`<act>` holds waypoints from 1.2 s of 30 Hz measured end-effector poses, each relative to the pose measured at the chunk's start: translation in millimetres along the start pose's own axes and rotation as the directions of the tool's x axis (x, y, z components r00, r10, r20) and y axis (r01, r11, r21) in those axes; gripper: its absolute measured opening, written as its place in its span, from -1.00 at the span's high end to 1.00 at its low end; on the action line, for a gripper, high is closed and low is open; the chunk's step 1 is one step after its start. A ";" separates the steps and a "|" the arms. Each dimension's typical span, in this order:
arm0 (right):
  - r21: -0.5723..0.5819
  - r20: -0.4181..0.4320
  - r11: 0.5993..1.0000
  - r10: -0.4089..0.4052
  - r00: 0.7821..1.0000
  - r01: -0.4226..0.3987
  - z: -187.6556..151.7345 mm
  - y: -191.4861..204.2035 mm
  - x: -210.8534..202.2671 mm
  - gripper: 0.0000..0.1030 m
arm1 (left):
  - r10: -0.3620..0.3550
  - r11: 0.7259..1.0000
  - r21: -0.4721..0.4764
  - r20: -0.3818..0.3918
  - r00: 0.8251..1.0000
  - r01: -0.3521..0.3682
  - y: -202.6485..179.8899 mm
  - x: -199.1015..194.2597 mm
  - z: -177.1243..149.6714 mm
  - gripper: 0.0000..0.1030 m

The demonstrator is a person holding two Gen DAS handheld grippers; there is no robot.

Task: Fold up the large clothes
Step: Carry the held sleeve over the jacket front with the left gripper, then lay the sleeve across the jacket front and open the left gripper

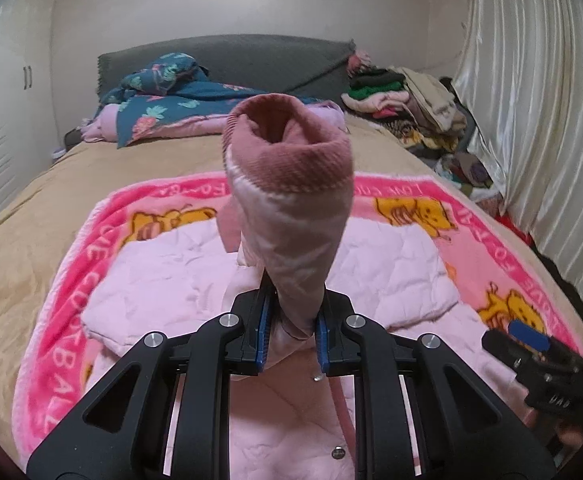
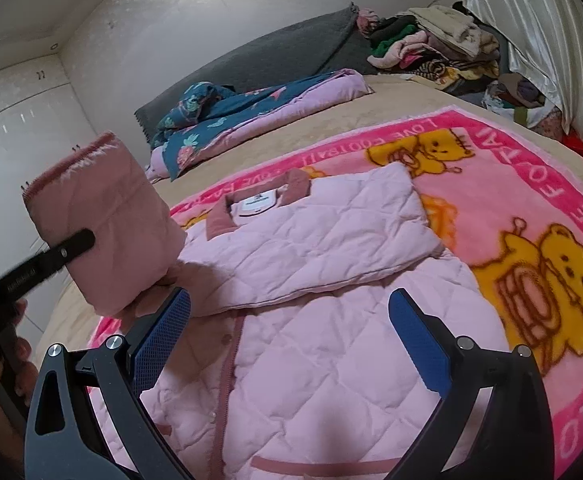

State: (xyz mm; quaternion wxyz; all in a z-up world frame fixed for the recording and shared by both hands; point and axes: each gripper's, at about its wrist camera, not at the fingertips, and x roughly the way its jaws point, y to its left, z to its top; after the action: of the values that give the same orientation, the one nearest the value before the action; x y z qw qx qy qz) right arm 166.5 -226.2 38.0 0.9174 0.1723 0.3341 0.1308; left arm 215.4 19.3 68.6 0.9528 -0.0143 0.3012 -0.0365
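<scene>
Sleeve (image 1: 287,200) of the pink quilted jacket (image 2: 331,248), spread on a cartoon blanket (image 2: 531,200) on the bed, is pinched upright by the left claw (image 1: 291,328); lay it flat across the chest while the spread, empty right claw (image 2: 289,344) steadies the body.

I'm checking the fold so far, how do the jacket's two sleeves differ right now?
The left sleeve is lifted off the bed, clamped in the left gripper, its cuff pointing up; the right sleeve lies flat, folded across the jacket chest. The left sleeve is bunched into a tube; the right one is spread smooth. The right gripper holds nothing, jaws open. Both sleeves are the same quilted pale pink.
</scene>
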 end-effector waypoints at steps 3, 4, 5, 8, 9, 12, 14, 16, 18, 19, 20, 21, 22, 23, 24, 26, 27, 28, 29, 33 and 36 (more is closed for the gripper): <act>0.009 0.001 1.000 -0.014 1.000 0.014 0.3 -7.4 0.6 -0.92 | -0.005 1.000 0.018 -0.030 1.000 0.006 -8.6 12.2 -6.0 0.79; 0.013 0.001 1.000 -0.019 1.000 0.019 0.3 -9.7 0.9 -0.92 | -0.006 1.000 0.030 -0.040 0.999 0.007 -12.4 16.2 -8.1 0.79; 0.019 -0.001 1.000 -0.025 1.000 0.025 0.1 -12.8 1.7 -0.92 | -0.003 0.999 0.043 -0.050 0.999 0.005 -16.6 20.6 -10.8 0.79; 0.031 -0.006 0.999 -0.041 0.999 0.041 0.3 -20.5 2.9 -0.92 | -0.001 0.996 0.087 -0.078 0.997 0.007 -30.2 33.4 -20.9 0.79; 0.033 -0.006 0.998 -0.048 0.999 0.048 0.5 -23.1 2.8 -0.92 | 0.001 0.995 0.101 -0.082 0.997 0.008 -33.8 36.0 -23.3 0.79; 0.045 -0.004 0.997 -0.065 0.998 0.065 0.7 -31.6 2.3 -0.92 | 0.000 0.989 0.148 -0.104 0.995 0.015 -46.3 44.7 -33.1 0.75; 0.054 -0.002 0.995 -0.080 0.997 0.080 1.0 -38.3 1.4 -0.92 | -0.009 0.984 0.175 -0.124 0.992 0.031 -52.9 49.8 -38.4 0.70; 0.065 -0.003 0.993 -0.100 0.995 0.100 2.0 -45.9 0.0 -0.92 | -0.015 0.979 0.197 -0.143 0.990 0.044 -58.8 54.4 -44.2 0.61; 0.073 -0.001 0.991 -0.116 0.993 0.116 2.1 -52.2 -3.1 -0.92 | -0.032 0.974 0.217 -0.160 0.987 0.067 -64.0 57.7 -51.5 0.39; 0.074 0.003 0.989 -0.126 0.992 0.125 2.5 -55.3 -4.6 -0.92 | -0.035 0.972 0.224 -0.173 0.984 0.074 -66.0 59.4 -55.6 0.27; 0.076 0.005 0.988 -0.135 0.991 0.135 2.5 -58.0 -6.3 -0.92 | -0.034 0.970 0.231 -0.183 0.982 0.076 -67.2 60.6 -58.0 0.23; 0.079 0.006 0.987 -0.141 0.990 0.140 2.3 -59.5 -6.9 -0.92 | -0.029 0.967 0.244 -0.191 0.981 0.076 -69.0 61.1 -61.8 0.21; 0.083 0.007 0.986 -0.144 0.990 0.143 2.4 -61.5 -7.8 -0.92 | -0.029 0.963 0.255 -0.199 0.980 0.080 -69.9 60.5 -65.4 0.11; 0.087 0.009 0.985 -0.151 0.988 0.150 2.7 -63.7 -8.6 -0.92 | -0.034 0.962 0.260 -0.210 0.977 0.089 -70.1 59.7 -67.6 -0.01; 0.087 0.009 0.984 -0.155 0.988 0.153 2.3 -64.8 -9.7 -0.92 | -0.046 0.959 0.262 -0.224 0.974 0.106 -69.1 57.8 -70.4 -0.08; 0.086 0.009 0.984 -0.160 0.987 0.159 2.2 -65.7 -9.7 -0.92 | -0.070 0.958 0.256 -0.230 0.971 0.130 -65.7 53.4 -73.1 -0.38; 0.086 0.008 0.983 -0.162 0.987 0.161 1.9 -65.4 -8.9 -0.92 | -0.086 0.959 0.244 -0.236 0.968 0.145 -61.7 50.8 -74.3 -0.41; 0.085 0.008 0.984 -0.159 0.987 0.158 1.9 -65.7 -8.8 -0.92 | -0.108 0.963 0.216 -0.247 0.963 0.163 -56.6 48.9 -74.3 -0.50; 0.083 0.006 0.984 -0.157 0.988 0.156 1.5 -65.2 -7.8 -0.92 | -0.132 0.966 0.184 -0.252 0.959 0.181 -49.8 46.3 -72.8 -0.57; 0.061 -0.017 0.987 -0.149 0.989 0.150 -1.4 -56.3 1.3 -0.92 | -0.151 0.980 0.098 -0.214 0.965 0.175 -22.0 34.9 -59.6 -0.73; 0.036 -0.038 0.991 -0.129 0.991 0.130 -4.7 -42.9 11.7 -0.92 | -0.089 0.994 0.054 -0.179 0.980 0.100 3.4 34.7 -42.9 -0.81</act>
State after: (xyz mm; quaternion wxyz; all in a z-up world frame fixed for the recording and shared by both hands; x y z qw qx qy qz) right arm 177.4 -259.9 10.7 0.9144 0.1655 0.3632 0.0675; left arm 219.3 19.8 13.5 0.9195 0.0046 0.3821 -0.0921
